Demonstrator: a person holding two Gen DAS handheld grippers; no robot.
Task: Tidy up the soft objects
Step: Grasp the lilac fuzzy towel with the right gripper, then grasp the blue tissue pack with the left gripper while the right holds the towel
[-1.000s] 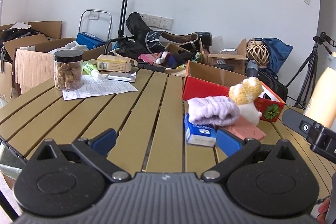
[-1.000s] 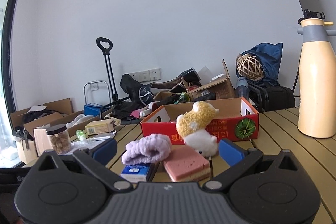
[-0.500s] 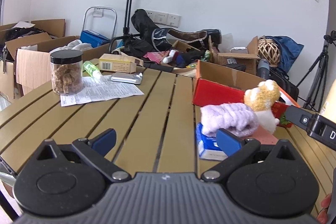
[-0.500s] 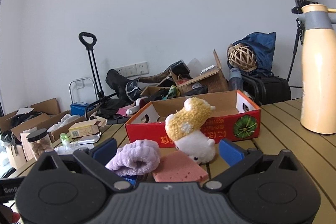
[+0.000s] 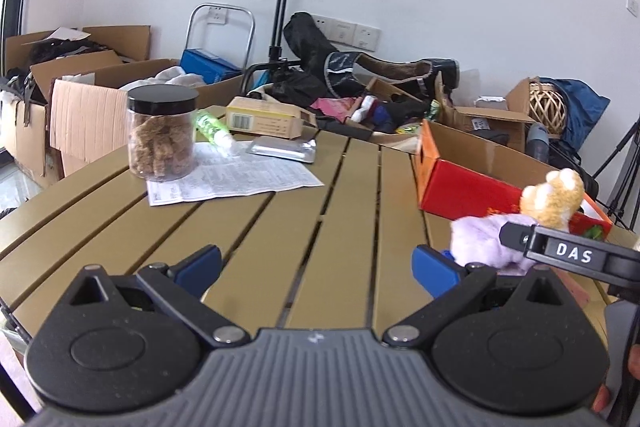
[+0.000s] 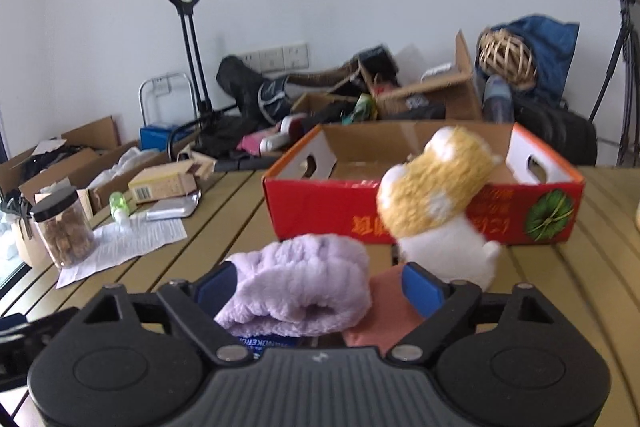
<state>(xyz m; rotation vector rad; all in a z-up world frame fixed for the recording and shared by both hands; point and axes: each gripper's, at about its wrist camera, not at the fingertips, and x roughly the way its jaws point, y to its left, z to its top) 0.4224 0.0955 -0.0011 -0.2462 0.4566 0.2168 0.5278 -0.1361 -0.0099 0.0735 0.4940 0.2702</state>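
A fluffy purple cloth (image 6: pixel 304 287) lies on a small blue-and-white box (image 6: pixel 264 341) on the slatted table (image 5: pixel 304 211), beside a pink sponge (image 6: pixel 384 311). A yellow-and-white plush toy (image 6: pixel 436 187) leans on the front wall of an open red cardboard box (image 6: pixel 320 211). My right gripper (image 6: pixel 318 285) is closing, the cloth between its blue pads; the right pad stands over the sponge, apart from the cloth. My left gripper (image 5: pixel 316 265) hangs open over bare slats. In the left wrist view the cloth (image 5: pixel 480 243) and the plush (image 5: pixel 552 199) sit far right.
At the table's far left stand a black-lidded jar of snacks (image 5: pixel 162 139), a printed sheet (image 5: pixel 240 179), a green bottle (image 5: pixel 210 127), a yellow carton (image 5: pixel 262 119) and a silver pouch (image 5: pixel 280 149). Cardboard boxes, bags and a trolley handle crowd the floor behind.
My right gripper has come forward to the purple cloth, which now lies between narrower jaws. The left gripper has slid left, so the soft pile sits at its view's right edge.
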